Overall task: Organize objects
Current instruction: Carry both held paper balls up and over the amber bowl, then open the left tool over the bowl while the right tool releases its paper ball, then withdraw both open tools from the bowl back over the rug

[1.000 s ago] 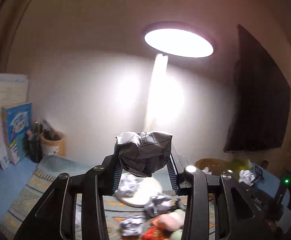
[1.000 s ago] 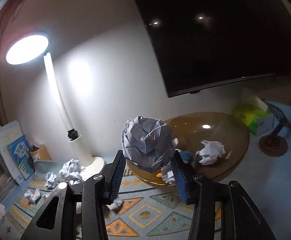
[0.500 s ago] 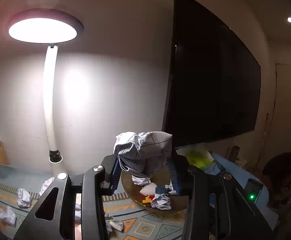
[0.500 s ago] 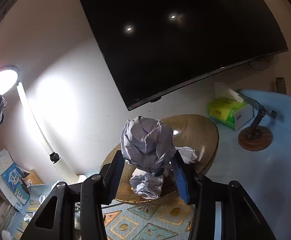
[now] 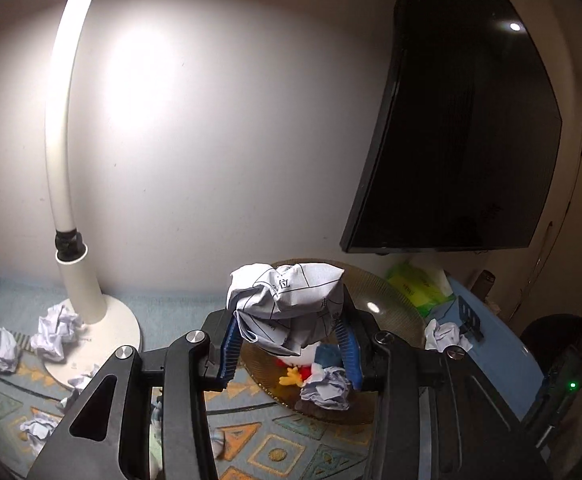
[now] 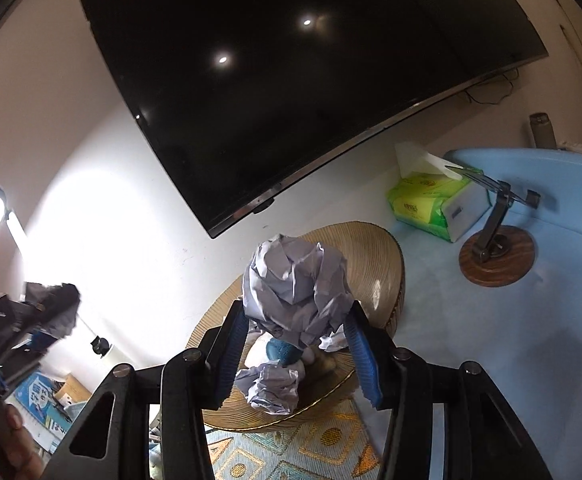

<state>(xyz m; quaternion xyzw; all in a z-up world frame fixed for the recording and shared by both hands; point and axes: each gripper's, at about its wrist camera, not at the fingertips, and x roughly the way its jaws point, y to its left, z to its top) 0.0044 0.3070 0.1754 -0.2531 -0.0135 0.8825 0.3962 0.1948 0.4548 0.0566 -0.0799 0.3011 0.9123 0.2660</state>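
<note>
My left gripper [image 5: 289, 350] is shut on a crumpled paper ball [image 5: 287, 304] with printed lines, held above the near edge of a brown round bowl [image 5: 399, 304]. A paper wad [image 5: 327, 392] and a soft toy [image 5: 303, 364] lie in that bowl. My right gripper [image 6: 297, 354] is shut on another crumpled paper ball [image 6: 297, 292], hovering over the same woven bowl [image 6: 375, 256], where a wad [image 6: 269, 388] rests inside. The left gripper [image 6: 31, 320] with its ball shows at the far left of the right wrist view.
Several paper balls [image 5: 57, 330] litter the patterned mat [image 5: 275, 448] around the white lamp base [image 5: 107, 336]. A black screen [image 6: 291, 72] hangs on the wall. A green tissue pack [image 6: 427, 204] and a wooden-based stand [image 6: 495, 256] sit on the blue tabletop [image 6: 531, 340]. A hand [image 6: 7, 436] shows at lower left.
Both grippers swung right and tilted down toward the bowl, each keeping its paper ball. The bowl now lies directly below both of them; the lamp head left the left wrist view.
</note>
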